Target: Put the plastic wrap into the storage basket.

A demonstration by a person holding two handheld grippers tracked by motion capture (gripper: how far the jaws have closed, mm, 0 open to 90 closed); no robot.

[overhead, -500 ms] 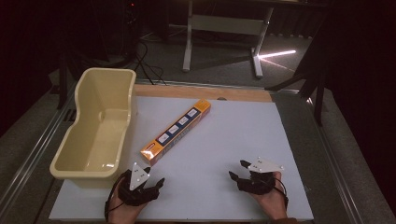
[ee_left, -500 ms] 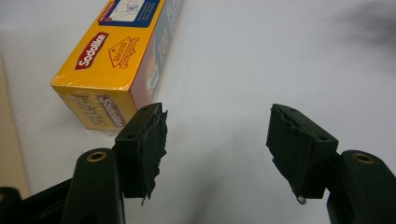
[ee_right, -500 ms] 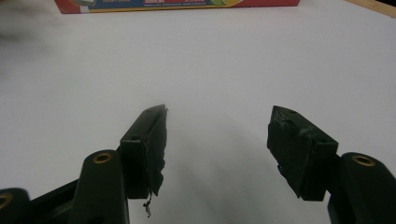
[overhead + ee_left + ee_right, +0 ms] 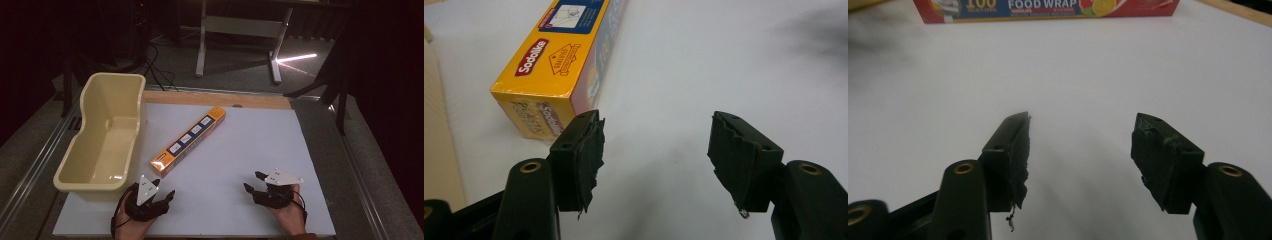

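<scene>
box point(image 4: 189, 141): long food-wrap carton, flat on the white tabletop point(image 4: 250, 150), lying diagonally; near end orange-yellow, far end toward the wooden edge. Its near end is just beside the tub, not touching as far as I can tell.
left gripper point(image 4: 159, 196): low at the near edge, fingers point(image 4: 584, 150) released, nothing between them. In the left gripper view the box's near end sits just beyond the left finger, off to one side of the gap.
right gripper point(image 4: 255, 182): near edge, well apart from the box; fingers point(image 4: 1008, 150) spread, nothing held.
step in hand (judged): reach for the box, left gripper closest.
how to do it well: swing left so the gap straddles the narrow width of the box; come in a little behind the end flap, where the card is stiffer; close square on the long sides. A long box will droop if pinched at the tip, so let the right gripper take the far part.
tub point(image 4: 131, 85): cream plastic, upright at the tabletop's left edge; inside bare, only a glossy reflection on the floor.
</scene>
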